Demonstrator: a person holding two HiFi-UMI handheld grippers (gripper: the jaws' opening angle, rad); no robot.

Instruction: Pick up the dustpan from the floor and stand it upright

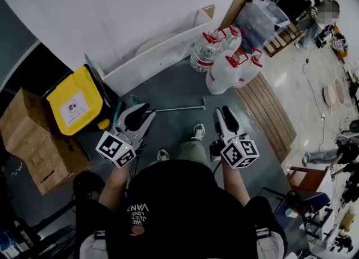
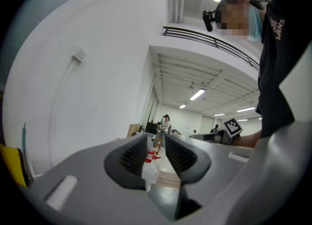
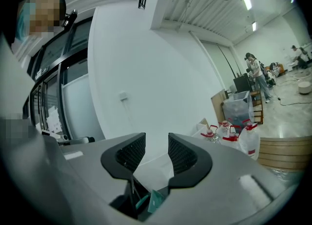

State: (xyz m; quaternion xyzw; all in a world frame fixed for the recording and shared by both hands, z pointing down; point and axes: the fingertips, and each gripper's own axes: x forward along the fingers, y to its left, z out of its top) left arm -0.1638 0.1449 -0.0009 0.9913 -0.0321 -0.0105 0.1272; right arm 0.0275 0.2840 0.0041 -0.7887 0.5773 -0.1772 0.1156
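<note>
The dustpan lies on the grey floor in the head view: a teal pan (image 1: pixel 132 100) and a long thin metal handle (image 1: pixel 179 108) running off to the right. My left gripper (image 1: pixel 140 113) hangs just in front of the pan, jaws open and empty. My right gripper (image 1: pixel 223 111) is to the right of the handle's end, also open and empty. In the left gripper view the left gripper (image 2: pixel 156 153) points at the white wall with only air between its pads. Low between the jaws of the right gripper (image 3: pixel 152 153), teal pieces of the dustpan (image 3: pixel 155 200) show.
A yellow-lidded bin (image 1: pixel 76 106) and a cardboard box (image 1: pixel 33 140) stand at the left. A white board (image 1: pixel 151 61) leans on the wall ahead. Several water jugs (image 1: pixel 224 61) and a slatted wooden pallet (image 1: pixel 269 112) are at the right. The person's shoes (image 1: pixel 197 132) are near the handle.
</note>
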